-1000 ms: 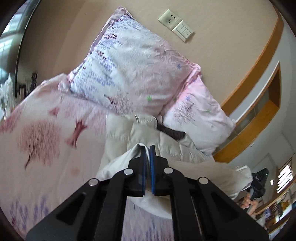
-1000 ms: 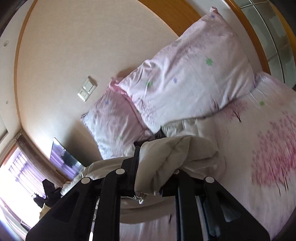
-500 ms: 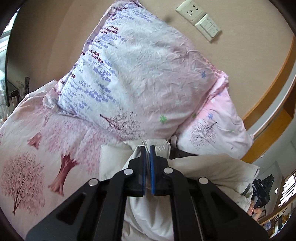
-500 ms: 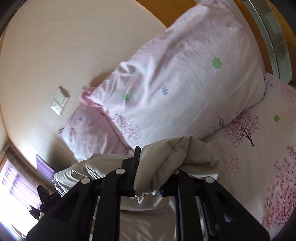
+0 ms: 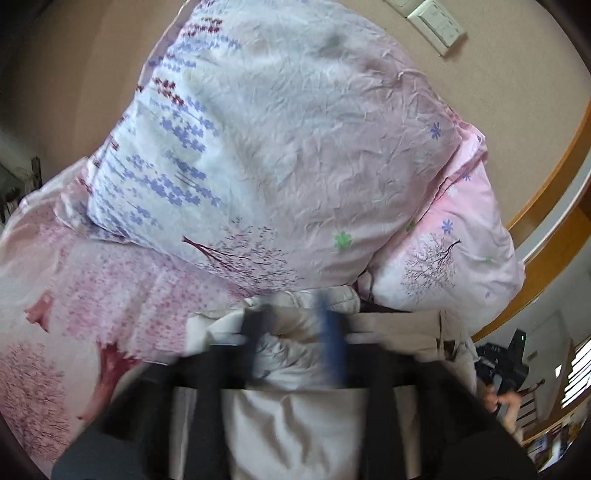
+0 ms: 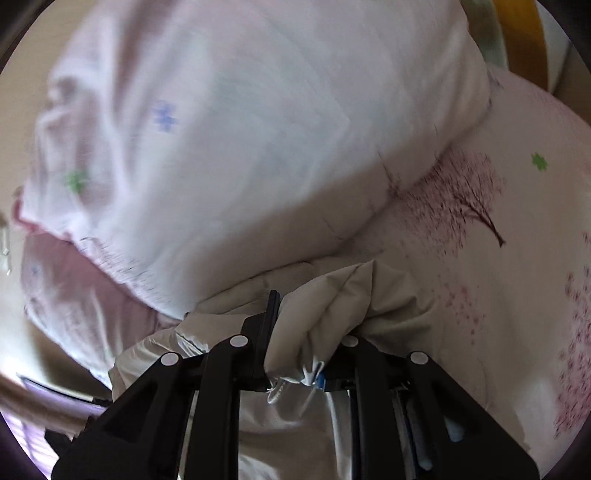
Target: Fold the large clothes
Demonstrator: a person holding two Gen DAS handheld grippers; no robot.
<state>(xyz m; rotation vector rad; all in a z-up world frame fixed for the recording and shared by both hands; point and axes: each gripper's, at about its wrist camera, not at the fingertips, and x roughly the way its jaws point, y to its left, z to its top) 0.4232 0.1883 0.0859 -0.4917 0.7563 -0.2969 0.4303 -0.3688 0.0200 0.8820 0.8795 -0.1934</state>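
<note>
Your right gripper (image 6: 295, 332) has its fingers clamped on a bunched fold of the cream padded garment (image 6: 343, 295); the cloth spills out between and over them, with a small cord end dangling just below. Your left gripper (image 5: 295, 332) is heavily motion-blurred, but its fingers read as spread apart, with garment cloth showing in the gap between them; no grip on the fabric is evident there.

The garment lies on the bed (image 5: 92, 295), at its far end, its far edge touching the base of the pillows. Judgement: the carried edge is being laid over the body of the garment toward the pillows, and the left side is letting go while the right side holds on to keep that edge aligned.

The left wrist view shows what the right does not: two pillows, a large patterned pillow (image 5: 277, 147) leaning against the wall and a pink pillow (image 5: 461, 258) to its right, a wall switch (image 5: 436, 26) above them, and the garment's width running rightward under the pink pillow's edge. The right wrist view alone shows the pinch itself, sharp enough to confirm it, and the tree-print bed sheet (image 6: 498, 258) to the right of the garment
</note>
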